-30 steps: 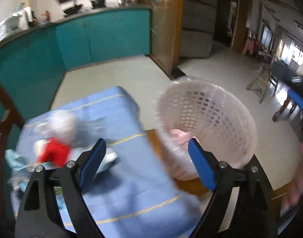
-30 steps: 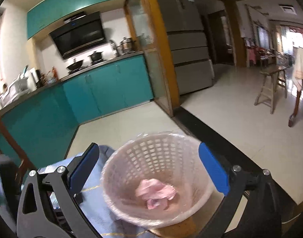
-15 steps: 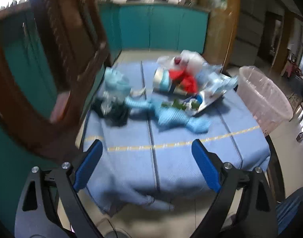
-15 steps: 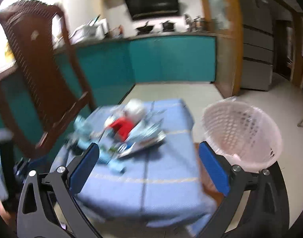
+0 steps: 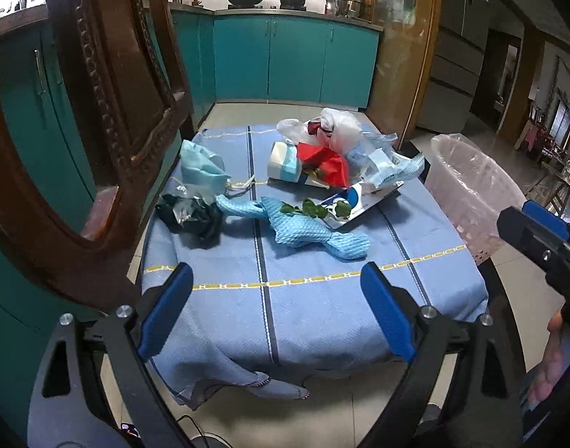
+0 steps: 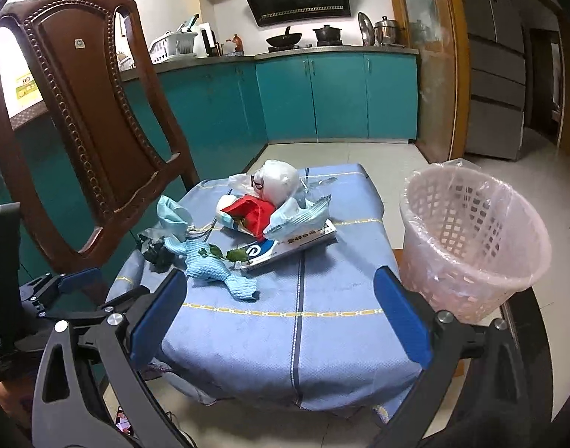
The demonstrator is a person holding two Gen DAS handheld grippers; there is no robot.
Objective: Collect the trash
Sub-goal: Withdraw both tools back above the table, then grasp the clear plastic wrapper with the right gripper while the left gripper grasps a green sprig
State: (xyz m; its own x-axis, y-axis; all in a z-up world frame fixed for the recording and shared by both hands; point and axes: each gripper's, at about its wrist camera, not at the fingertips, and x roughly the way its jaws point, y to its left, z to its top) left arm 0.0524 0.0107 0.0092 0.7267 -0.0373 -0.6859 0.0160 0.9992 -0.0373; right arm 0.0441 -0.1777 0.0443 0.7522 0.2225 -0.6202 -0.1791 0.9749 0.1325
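A pile of trash lies on the blue tablecloth [image 5: 314, 291]: a white plastic bag [image 5: 340, 130], red wrapper [image 5: 324, 162], blue cloth [image 5: 311, 229], green leaves [image 5: 314, 207], black crumpled bag [image 5: 189, 214], light blue mask [image 5: 201, 166] and a flat white-blue package [image 5: 359, 196]. The pile also shows in the right wrist view [image 6: 258, 216]. A pink lined waste basket [image 6: 467, 239] stands at the table's right side. My left gripper [image 5: 277, 310] is open and empty over the table's near edge. My right gripper [image 6: 281, 317] is open and empty, also back from the pile.
A carved wooden chair [image 6: 87, 119] stands at the table's left side. Teal kitchen cabinets [image 6: 322, 97] line the back wall. A grey fridge [image 6: 497, 63] is at the right. The right gripper shows at the right edge of the left wrist view [image 5: 538, 235].
Both grippers swung away from the basket and pulled back to face the table and trash pile. Both stay open and empty.
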